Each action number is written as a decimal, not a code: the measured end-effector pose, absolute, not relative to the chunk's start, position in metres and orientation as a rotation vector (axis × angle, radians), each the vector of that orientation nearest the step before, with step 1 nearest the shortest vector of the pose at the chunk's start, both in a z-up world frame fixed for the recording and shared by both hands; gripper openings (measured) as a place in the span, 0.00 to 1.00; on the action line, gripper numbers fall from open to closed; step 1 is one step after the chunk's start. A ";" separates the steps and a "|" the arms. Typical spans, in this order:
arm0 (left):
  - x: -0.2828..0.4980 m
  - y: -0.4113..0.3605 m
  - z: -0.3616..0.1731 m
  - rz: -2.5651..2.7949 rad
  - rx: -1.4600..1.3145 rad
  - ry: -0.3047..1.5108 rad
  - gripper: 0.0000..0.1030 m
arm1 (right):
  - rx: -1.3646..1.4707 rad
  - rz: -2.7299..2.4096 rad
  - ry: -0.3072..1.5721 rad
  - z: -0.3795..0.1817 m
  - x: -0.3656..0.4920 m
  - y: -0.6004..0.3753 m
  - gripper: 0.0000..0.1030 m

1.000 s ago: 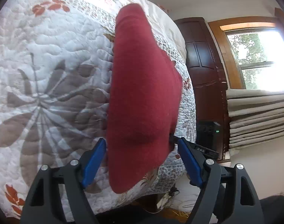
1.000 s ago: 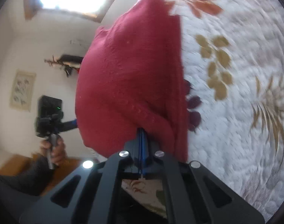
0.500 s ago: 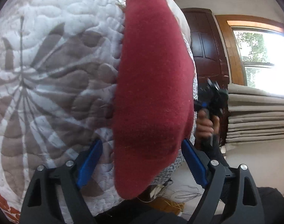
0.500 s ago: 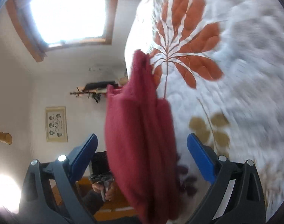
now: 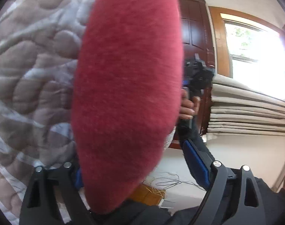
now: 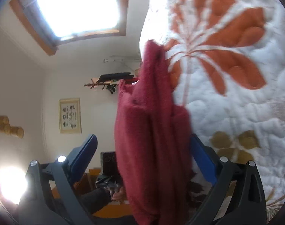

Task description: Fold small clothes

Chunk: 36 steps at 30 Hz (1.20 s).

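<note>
A folded dark red knit garment [image 5: 127,93] lies on the floral quilt [image 5: 30,75] near the bed's edge and fills the middle of the left wrist view. My left gripper [image 5: 138,168] is open and very close to it, one blue pad on each side; the left pad is mostly hidden by the cloth. In the right wrist view the same garment [image 6: 151,131] shows as bunched folds on the quilt [image 6: 236,97]. My right gripper [image 6: 142,157] is open, its pads standing wide of the cloth. A hand [image 5: 187,106] holds the right gripper beyond the garment.
A dark wooden door [image 5: 194,37], a bright window [image 5: 254,56] and pale folded curtains [image 5: 245,108] stand past the bed edge. Wires and a yellow box [image 5: 151,193] lie on the floor. A framed picture [image 6: 70,115] and a coat rack [image 6: 108,78] hang on the wall.
My right gripper was shut on the red garment a second ago and has opened and let go. My left gripper has moved in closer to the garment, staying open.
</note>
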<state>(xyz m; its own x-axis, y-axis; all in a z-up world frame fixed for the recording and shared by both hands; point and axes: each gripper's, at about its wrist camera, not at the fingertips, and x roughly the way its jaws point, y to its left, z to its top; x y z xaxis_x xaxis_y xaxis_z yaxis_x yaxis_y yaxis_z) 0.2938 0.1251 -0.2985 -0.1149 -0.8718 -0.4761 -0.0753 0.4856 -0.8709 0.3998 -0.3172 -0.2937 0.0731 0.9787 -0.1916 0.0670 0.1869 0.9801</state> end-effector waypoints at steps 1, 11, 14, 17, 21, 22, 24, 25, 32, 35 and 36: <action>0.294 0.127 -0.301 -0.840 -0.863 1.550 0.86 | 1.136 0.999 1.273 -0.290 0.400 -0.315 0.94; 0.298 0.139 -0.308 -0.864 -0.907 1.562 0.86 | 1.163 0.991 1.296 -0.299 0.422 -0.304 0.88; 0.297 0.143 -0.313 -0.865 -0.901 1.557 0.86 | 1.163 1.049 1.296 -0.297 0.420 -0.293 0.86; 0.295 0.135 -0.315 -0.896 -0.890 1.579 0.86 | 1.142 1.136 1.287 -0.290 0.419 -0.281 0.80; 0.297 0.138 -0.328 -0.854 -0.890 1.592 0.80 | 1.174 1.065 1.334 -0.310 0.430 -0.282 0.62; 0.298 0.139 -0.330 -0.838 -0.908 1.587 0.81 | 1.167 1.064 1.333 -0.309 0.431 -0.280 0.65; 0.298 0.136 -0.330 -0.830 -0.914 1.577 0.82 | 1.120 1.071 1.322 -0.299 0.431 -0.270 0.69; 0.296 0.132 -0.330 -0.827 -0.904 1.574 0.74 | 1.091 1.067 1.323 -0.296 0.430 -0.269 0.59; 0.286 0.134 -0.326 -0.811 -0.926 1.550 0.28 | 1.023 1.000 1.311 -0.276 0.429 -0.263 0.32; 0.287 0.134 -0.311 -0.856 -0.900 1.524 0.26 | 1.006 0.987 1.292 -0.260 0.429 -0.255 0.32; 0.288 0.135 -0.307 -0.868 -0.896 1.519 0.25 | 1.003 0.985 1.288 -0.256 0.429 -0.252 0.32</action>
